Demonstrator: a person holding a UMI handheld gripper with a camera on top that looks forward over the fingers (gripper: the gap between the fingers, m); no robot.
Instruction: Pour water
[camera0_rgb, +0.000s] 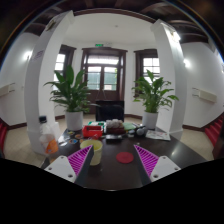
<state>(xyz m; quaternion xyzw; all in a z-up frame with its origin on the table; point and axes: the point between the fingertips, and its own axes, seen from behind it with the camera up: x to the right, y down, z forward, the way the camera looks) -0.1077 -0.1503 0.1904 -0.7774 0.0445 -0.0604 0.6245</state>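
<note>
The yellow cup (96, 146) stands on the dark table (120, 175) just ahead of the left finger, close to its pink pad (78, 160), and it is upright, its long axis vertical and its mouth facing up. It looks pale yellow above with a darker lower part (whether that is a base or a shadow, I cannot tell). A red coaster (125, 157) lies flat on the table between the two fingers, a little beyond their tips. Farther back sits a cluster of tea things, with a red container (92, 130) among them, too small to sort out. Two potted plants (72, 95) flank a wooden door (105, 75) beyond the table. The gripper (108, 160) is spread wide with nothing held between its fingers.
</note>
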